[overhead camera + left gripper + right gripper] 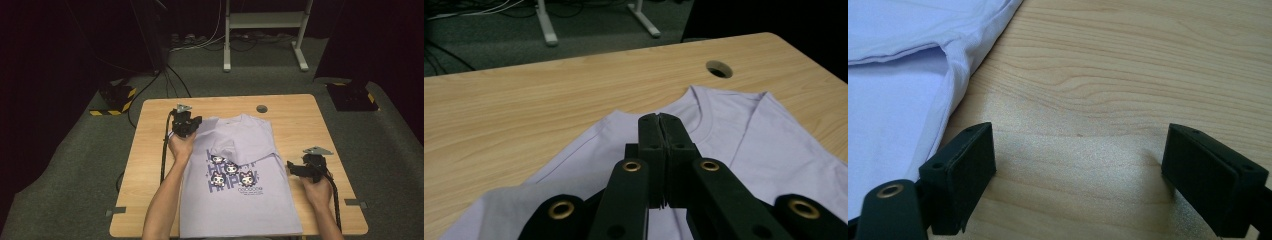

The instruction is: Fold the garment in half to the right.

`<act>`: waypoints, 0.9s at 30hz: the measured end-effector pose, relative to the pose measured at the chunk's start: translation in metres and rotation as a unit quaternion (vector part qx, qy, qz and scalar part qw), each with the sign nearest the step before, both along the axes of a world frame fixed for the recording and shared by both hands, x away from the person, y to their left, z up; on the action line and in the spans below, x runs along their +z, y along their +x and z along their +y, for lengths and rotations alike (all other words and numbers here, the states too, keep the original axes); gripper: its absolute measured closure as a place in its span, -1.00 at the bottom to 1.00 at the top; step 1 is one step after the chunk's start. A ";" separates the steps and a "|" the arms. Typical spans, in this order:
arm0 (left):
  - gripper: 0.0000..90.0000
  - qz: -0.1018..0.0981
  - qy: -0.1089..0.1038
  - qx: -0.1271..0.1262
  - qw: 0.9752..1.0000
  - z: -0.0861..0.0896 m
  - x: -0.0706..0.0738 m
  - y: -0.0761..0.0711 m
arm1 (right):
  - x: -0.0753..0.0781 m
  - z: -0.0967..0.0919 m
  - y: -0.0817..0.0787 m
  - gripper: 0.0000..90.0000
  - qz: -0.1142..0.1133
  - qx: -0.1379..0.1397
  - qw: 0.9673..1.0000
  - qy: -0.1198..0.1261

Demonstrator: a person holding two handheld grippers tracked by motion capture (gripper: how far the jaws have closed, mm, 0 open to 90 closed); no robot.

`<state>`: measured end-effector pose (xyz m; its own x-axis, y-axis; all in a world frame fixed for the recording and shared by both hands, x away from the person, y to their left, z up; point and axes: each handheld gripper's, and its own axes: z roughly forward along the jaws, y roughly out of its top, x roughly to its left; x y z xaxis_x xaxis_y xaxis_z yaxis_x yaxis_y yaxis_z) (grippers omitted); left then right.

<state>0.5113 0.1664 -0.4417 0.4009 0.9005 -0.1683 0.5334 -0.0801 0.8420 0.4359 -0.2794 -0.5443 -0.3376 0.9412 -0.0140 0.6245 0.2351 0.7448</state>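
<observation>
The pale wooden rectangular table (150,150) is carrying a lilac cotton T-shirt with a dark cartoon print (250,200), lying flat along the table's middle with its hem toward the person and its right sleeve already folded in over the chest. The fold is reading as part done, and the left sleeve appears to be next. The left gripper (192,126) is hanging over the shirt's left shoulder with jaws pressed together on nothing (no cloth shows between them), so it needs to open before pinching that sleeve, while the right gripper (291,168) is waiting with jaws spread wide just beside the shirt's right edge.
</observation>
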 end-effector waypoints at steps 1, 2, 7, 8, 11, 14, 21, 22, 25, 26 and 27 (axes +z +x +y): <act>0.98 -0.001 -0.002 -0.003 1.000 -0.003 0.002 0.000 | 0.000 0.000 0.000 -0.71 0.000 0.000 1.000 0.000; 0.98 -0.002 -0.002 -0.007 1.000 -0.006 0.003 0.001 | 0.000 0.000 0.000 -0.71 0.000 0.000 1.000 0.000; 0.98 -0.003 -0.005 -0.023 1.000 -0.022 0.008 0.005 | 0.000 0.000 0.000 -0.71 0.000 0.000 1.000 0.000; 0.98 -0.004 -0.006 -0.025 1.000 -0.025 0.009 0.006 | 0.000 0.000 0.000 -0.71 0.000 0.000 1.000 0.000; 0.98 -0.008 -0.008 -0.035 0.999 -0.035 0.013 0.007 | 0.000 0.000 0.000 -0.71 0.000 0.000 1.000 0.000; 0.98 -0.012 -0.009 -0.045 0.999 -0.046 0.017 0.009 | 0.000 0.000 0.000 -0.71 0.000 0.000 1.000 0.000; 0.98 -0.016 -0.013 -0.070 0.997 -0.076 0.022 0.016 | 0.000 0.000 0.000 -0.71 0.000 0.001 1.000 0.000; 0.98 -0.015 -0.014 -0.075 0.997 -0.081 0.022 0.016 | 0.000 0.000 0.000 -0.71 0.000 0.001 1.000 0.000; 0.98 -0.015 -0.018 -0.088 0.996 -0.093 0.021 0.016 | 0.000 0.000 0.000 -0.71 0.000 0.000 1.000 0.000; 0.98 -0.016 -0.020 -0.092 0.995 -0.096 0.020 0.016 | 0.000 0.000 0.000 -0.71 0.000 0.000 1.000 0.000; 0.98 -0.013 -0.023 -0.100 0.995 -0.103 0.017 0.015 | 0.000 0.000 0.000 -0.71 0.000 0.001 1.000 0.000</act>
<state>0.5265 0.0630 -0.4248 0.5767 0.7935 -0.1945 0.4886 -0.1442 0.8605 0.4360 -0.2795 -0.5443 -0.3388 0.9407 -0.0149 0.6240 0.2365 0.7448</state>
